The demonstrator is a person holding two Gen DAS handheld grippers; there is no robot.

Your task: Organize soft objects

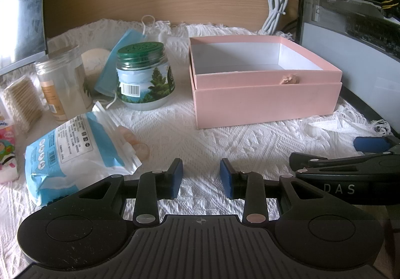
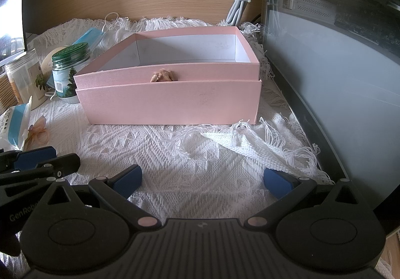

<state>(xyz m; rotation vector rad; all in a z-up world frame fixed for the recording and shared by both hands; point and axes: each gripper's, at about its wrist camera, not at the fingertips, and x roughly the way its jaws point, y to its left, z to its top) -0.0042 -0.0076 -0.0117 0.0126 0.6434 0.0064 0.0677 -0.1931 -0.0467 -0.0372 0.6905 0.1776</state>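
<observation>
An open pink box [image 1: 265, 101] [image 2: 172, 101] with a white inside stands on the white lace cloth [image 1: 200, 139], seated in its lid. A blue-and-white soft pouch [image 1: 80, 151] [image 2: 15, 126] lies at the left beside a peach hair tie [image 1: 135, 144] [image 2: 37, 133]. A blue face mask [image 1: 120, 59] [image 2: 88, 38] lies behind a green-lidded jar [image 1: 145, 76] [image 2: 68, 71]. My left gripper [image 1: 200, 179] is open and empty, low over the cloth in front of the box. My right gripper [image 2: 201, 179] is wide open and empty, to its right.
A clear plastic jar [image 1: 62, 81], a cotton-swab box [image 1: 21, 101] and a tissue pack [image 1: 7, 151] stand at the far left. A round cream object [image 1: 93, 61] sits behind. A computer case [image 2: 337, 54] lines the right side. A coiled white cable [image 1: 275, 9] hangs at the back.
</observation>
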